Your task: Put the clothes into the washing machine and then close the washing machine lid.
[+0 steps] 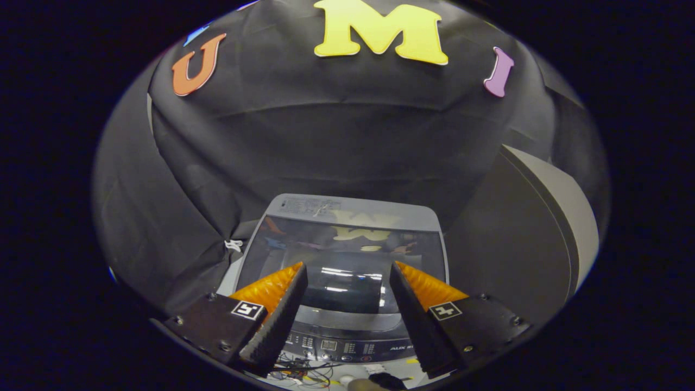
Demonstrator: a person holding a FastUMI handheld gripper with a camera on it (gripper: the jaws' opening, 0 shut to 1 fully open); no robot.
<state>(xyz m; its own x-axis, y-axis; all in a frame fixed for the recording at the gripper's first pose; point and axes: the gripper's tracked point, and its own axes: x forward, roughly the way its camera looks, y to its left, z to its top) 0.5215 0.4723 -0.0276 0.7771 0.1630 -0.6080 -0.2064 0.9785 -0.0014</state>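
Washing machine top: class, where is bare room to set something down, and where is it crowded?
The closed glass lid lies bare beyond the open gripper, bordered by the rear grey rim and control panel. Crowded: tangled cables just below the panel.

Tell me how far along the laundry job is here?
The washing machine lid lies flat and closed over the tub, its glass mirroring the booth, so the closing step looks done. Whether clothes are inside cannot be told through the reflections. The gripper hovers above the lid, jaws open and holding nothing. Little seems left, if the clothes are indeed inside.
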